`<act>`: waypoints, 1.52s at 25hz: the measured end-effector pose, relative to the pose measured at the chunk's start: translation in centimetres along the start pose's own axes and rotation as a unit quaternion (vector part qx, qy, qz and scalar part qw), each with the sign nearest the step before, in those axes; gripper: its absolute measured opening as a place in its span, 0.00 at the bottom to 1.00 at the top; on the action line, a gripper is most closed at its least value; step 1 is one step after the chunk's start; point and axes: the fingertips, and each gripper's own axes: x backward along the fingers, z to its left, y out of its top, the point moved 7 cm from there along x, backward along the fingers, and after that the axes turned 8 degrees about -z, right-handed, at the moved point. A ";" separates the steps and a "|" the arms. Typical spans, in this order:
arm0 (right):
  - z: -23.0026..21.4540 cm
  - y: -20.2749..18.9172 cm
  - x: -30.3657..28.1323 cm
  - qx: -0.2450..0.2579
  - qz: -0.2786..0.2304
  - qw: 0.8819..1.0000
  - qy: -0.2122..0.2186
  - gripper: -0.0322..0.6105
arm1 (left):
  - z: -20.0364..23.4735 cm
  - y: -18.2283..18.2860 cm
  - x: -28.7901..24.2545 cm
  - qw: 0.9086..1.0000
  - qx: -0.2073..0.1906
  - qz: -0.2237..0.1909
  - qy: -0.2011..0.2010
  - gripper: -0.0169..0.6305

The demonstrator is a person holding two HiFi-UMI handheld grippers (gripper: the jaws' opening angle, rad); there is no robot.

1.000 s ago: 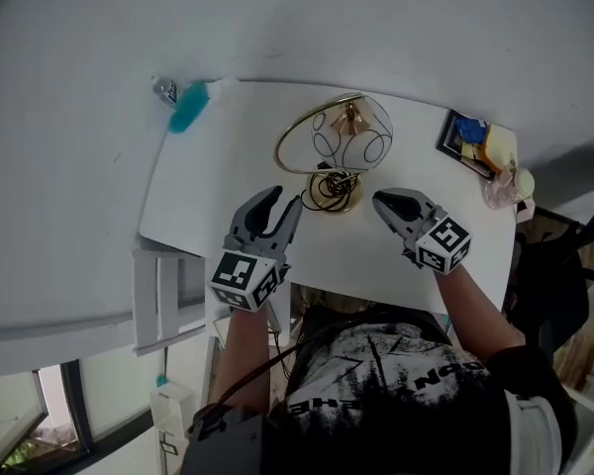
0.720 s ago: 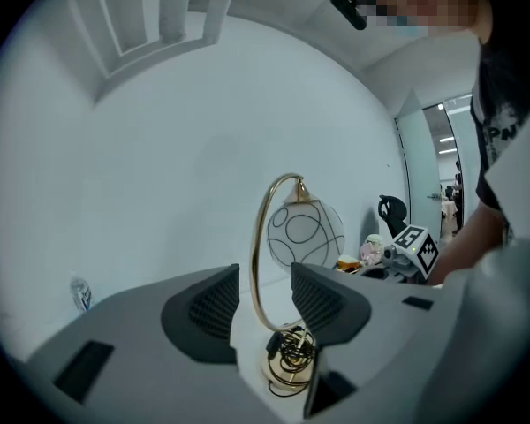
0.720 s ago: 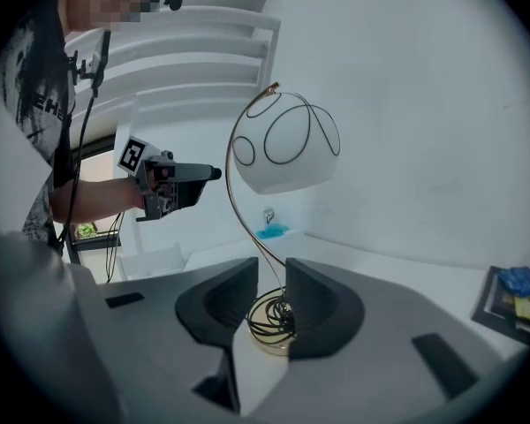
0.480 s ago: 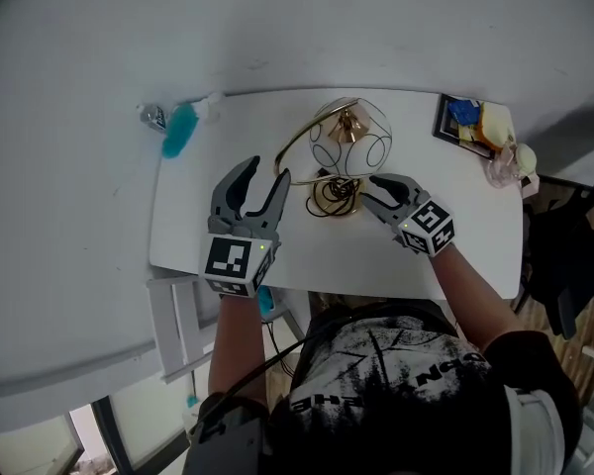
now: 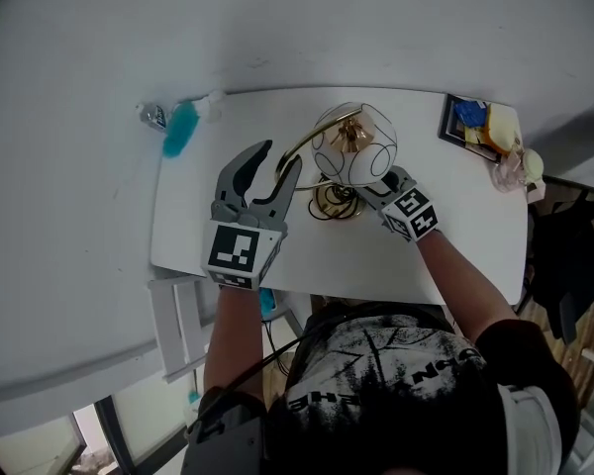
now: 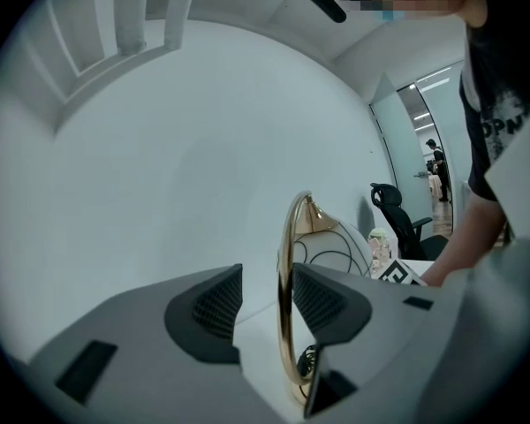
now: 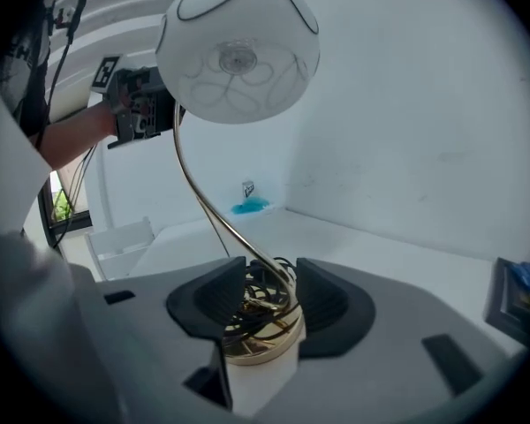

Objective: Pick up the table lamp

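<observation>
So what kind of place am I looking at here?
Most likely an office: a black swivel office chair stands near a tall glass partition wall, and a plain white rectangular table sits against a bare white wall.

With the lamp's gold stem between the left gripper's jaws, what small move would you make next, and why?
Probably close the left gripper on the gold stem: it stands between the open jaws, and the table lamp rests on the table.

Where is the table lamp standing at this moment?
In the head view, the table lamp stands mid-table, between the left gripper and the right gripper, whose opening jaws flank its base.
</observation>
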 end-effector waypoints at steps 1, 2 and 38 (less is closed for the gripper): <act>-0.2 -0.3 -0.4 -0.001 0.001 1.000 -0.004 0.32 | 0.0 0.0 -0.3 1.000 -0.002 0.001 -0.004 0.32; -0.4 -0.6 -0.7 -0.003 0.003 1.000 -0.008 0.32 | 0.0 0.0 -0.6 1.000 -0.002 0.003 -0.006 0.32; -1.2 -2.5 -2.2 -0.035 -0.024 0.997 -0.070 0.19 | -0.8 1.4 -2.3 0.996 0.067 -0.053 -0.016 0.05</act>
